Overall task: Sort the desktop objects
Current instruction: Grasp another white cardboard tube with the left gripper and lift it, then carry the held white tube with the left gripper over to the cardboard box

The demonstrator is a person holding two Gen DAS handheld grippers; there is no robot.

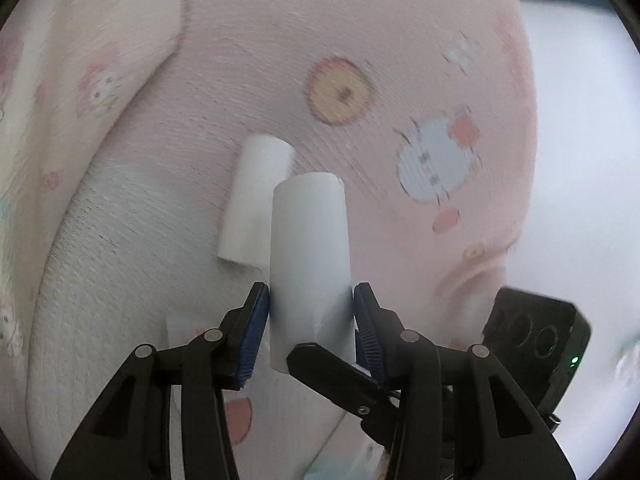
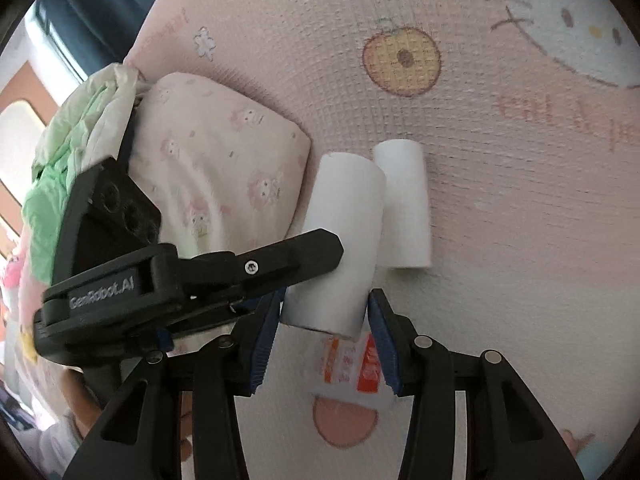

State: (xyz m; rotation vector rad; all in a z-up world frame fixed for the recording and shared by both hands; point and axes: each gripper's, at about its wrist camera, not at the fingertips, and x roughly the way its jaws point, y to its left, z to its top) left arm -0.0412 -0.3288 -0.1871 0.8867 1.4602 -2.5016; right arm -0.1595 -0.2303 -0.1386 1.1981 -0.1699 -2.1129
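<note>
A white paper roll (image 1: 310,256) stands between the blue pads of my left gripper (image 1: 311,312), which is shut on it. The same roll (image 2: 340,236) sits between the jaws of my right gripper (image 2: 325,322), whose pads are at its sides with a small gap on the right. One finger of the other gripper (image 2: 296,258) lies across the roll in the right wrist view, and shows as a black finger (image 1: 332,372) in the left wrist view. A second white roll (image 1: 254,200) lies on the pink cartoon-print mat (image 1: 360,40), also seen beside the held roll (image 2: 406,204).
A pink patterned pillow (image 2: 216,168) lies left of the rolls, with a green-white crumpled bag (image 2: 80,128) beyond it. A small printed packet (image 2: 352,360) lies on the mat under the right gripper. The mat's edge and a white surface (image 1: 580,160) are at the right.
</note>
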